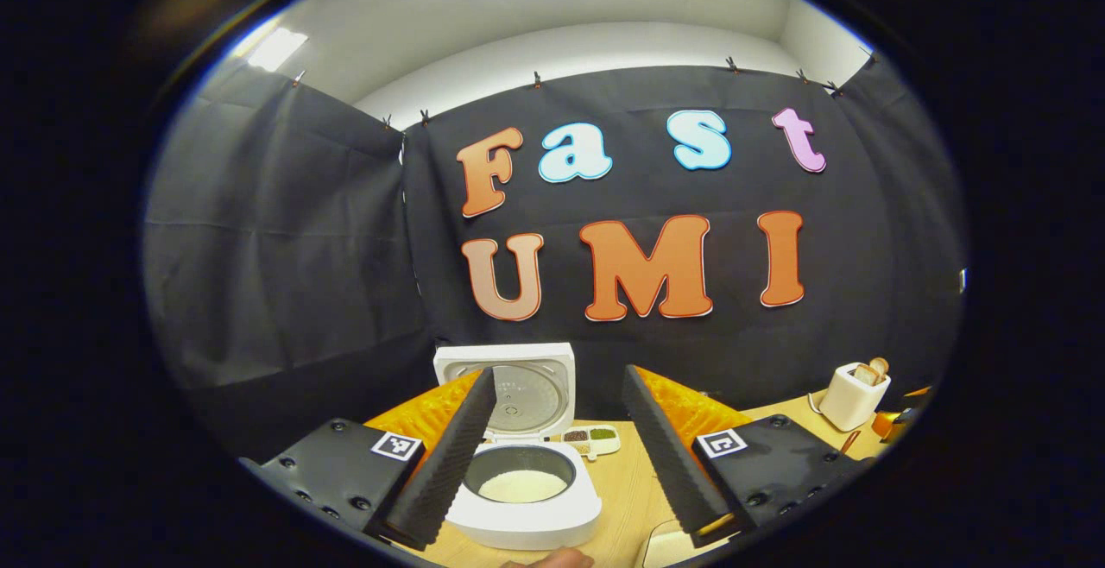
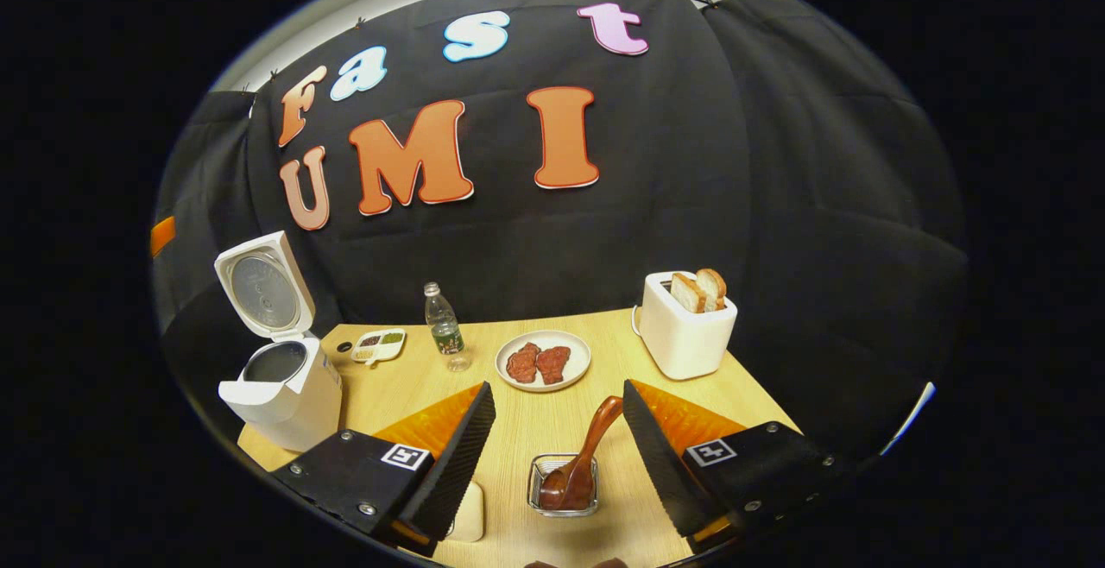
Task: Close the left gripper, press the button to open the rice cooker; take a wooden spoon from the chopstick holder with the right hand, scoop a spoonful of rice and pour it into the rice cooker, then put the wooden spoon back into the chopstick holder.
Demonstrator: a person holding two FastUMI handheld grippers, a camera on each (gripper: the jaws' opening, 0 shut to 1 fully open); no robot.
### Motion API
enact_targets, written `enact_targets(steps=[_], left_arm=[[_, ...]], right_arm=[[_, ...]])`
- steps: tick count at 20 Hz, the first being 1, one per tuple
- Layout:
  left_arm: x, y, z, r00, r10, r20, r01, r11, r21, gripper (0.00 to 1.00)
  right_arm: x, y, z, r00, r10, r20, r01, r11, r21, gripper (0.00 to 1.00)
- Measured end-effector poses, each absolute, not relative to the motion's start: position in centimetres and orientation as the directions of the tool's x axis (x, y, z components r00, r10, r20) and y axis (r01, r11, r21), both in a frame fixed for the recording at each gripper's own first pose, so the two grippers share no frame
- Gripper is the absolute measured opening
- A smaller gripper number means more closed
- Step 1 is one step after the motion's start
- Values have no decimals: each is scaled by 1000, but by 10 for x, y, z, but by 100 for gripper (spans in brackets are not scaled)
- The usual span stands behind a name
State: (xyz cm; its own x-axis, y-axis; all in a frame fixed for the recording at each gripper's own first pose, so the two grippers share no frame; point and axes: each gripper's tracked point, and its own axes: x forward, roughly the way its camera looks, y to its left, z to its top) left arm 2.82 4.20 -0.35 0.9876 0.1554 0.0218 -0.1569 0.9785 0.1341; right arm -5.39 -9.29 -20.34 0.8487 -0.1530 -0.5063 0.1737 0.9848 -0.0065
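Between the wide-open, empty fingers of the right gripper (image 2: pixel 552 456), the wooden spoon (image 2: pixel 580 457) stands in its clear holder (image 2: pixel 563 486), handle leaning up-right toward the right finger. Left gripper (image 1: pixel 552 456) gapes empty over the open rice cooker (image 1: pixel 527 473).

White rice cooker (image 2: pixel 285 387), brown wooden spoon (image 2: pixel 583 456), pale wood table (image 2: pixel 552 417), white toaster (image 2: pixel 682 335)

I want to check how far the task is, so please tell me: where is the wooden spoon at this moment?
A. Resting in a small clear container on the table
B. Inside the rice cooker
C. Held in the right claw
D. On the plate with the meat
A: in the right gripper view the wooden spoon rests bowl-down in the small clear container, between the open fingers of the right claw, untouched.
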Motion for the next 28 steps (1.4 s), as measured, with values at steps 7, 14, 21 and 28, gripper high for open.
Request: enact_targets(steps=[7, 14, 21, 28], left_arm=[[10, 16, -9, 989, 137, 58, -144, 981, 129, 93], [-6, -6, -10, 989, 127, 74, -138, 976, 170, 96], [-23, -12, -20, 983, 177, 45, -183, 961, 206, 100], [-35, -10, -24, 975, 219, 26, -220, 948, 229, 96]], right_arm=[[-57, -105, -244, 790, -131, -599, 201, 978, 51, 93], [-45, -124, -302, 699, -120, -705, 255, 963, 90, 92], [-23, -140, -352, 596, -81, -799, 295, 947, 124, 89], [-7, -138, -378, 527, -42, -849, 366, 912, 182, 66]])
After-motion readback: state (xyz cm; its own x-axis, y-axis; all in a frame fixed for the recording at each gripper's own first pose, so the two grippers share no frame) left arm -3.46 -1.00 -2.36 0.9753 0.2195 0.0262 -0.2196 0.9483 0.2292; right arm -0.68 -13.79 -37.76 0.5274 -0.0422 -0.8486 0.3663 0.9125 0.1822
